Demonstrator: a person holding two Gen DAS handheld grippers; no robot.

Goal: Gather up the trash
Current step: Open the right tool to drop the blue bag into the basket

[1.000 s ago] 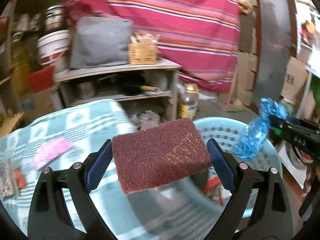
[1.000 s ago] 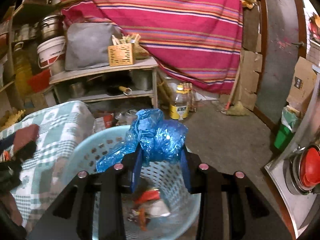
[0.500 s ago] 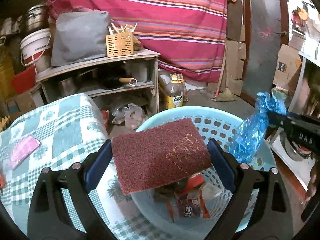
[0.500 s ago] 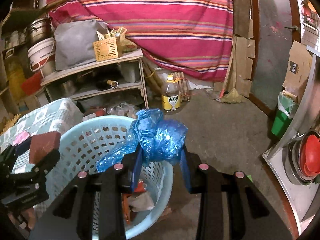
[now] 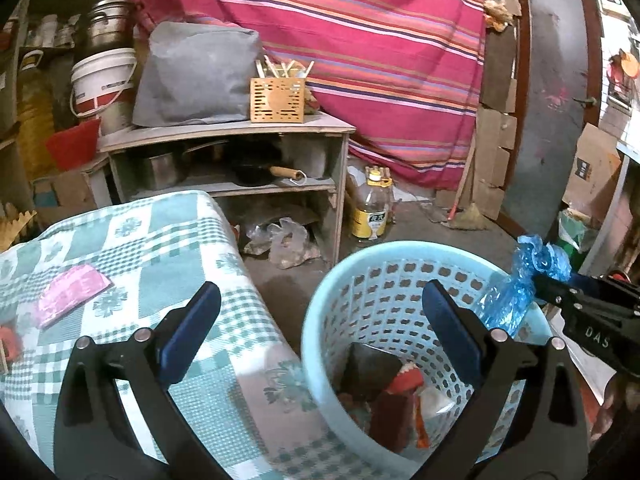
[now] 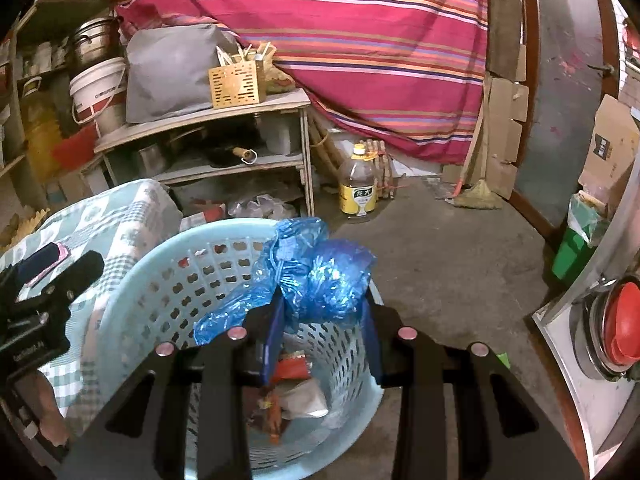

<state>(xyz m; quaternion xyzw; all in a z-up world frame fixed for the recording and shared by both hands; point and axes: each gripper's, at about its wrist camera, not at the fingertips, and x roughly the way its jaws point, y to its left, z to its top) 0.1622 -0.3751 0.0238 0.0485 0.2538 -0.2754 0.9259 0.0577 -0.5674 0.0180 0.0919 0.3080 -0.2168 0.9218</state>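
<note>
A light blue perforated basket (image 5: 384, 280) stands on the floor beside the checked table (image 5: 168, 240); it also shows in the right wrist view (image 6: 160, 280). My left gripper (image 5: 320, 320) is open and empty above the basket's left rim. The maroon scouring pad (image 5: 392, 416) lies inside the basket among wrappers. My right gripper (image 6: 322, 312) is shut on a crumpled blue plastic bag (image 6: 316, 276) and holds it over the basket; the bag also shows in the left wrist view (image 5: 516, 292). A pink wrapper (image 5: 72, 288) lies on the table.
A wooden shelf unit (image 5: 224, 152) with pots, a grey bag and a wooden holder stands behind. An oil bottle (image 5: 372, 208) stands on the concrete floor. A striped curtain hangs at the back. A green bin (image 6: 576, 240) and a metal counter sit at right.
My left gripper has opened and the maroon scouring pad has dropped into the basket. My right gripper, still holding the blue bag, has stayed over the basket.
</note>
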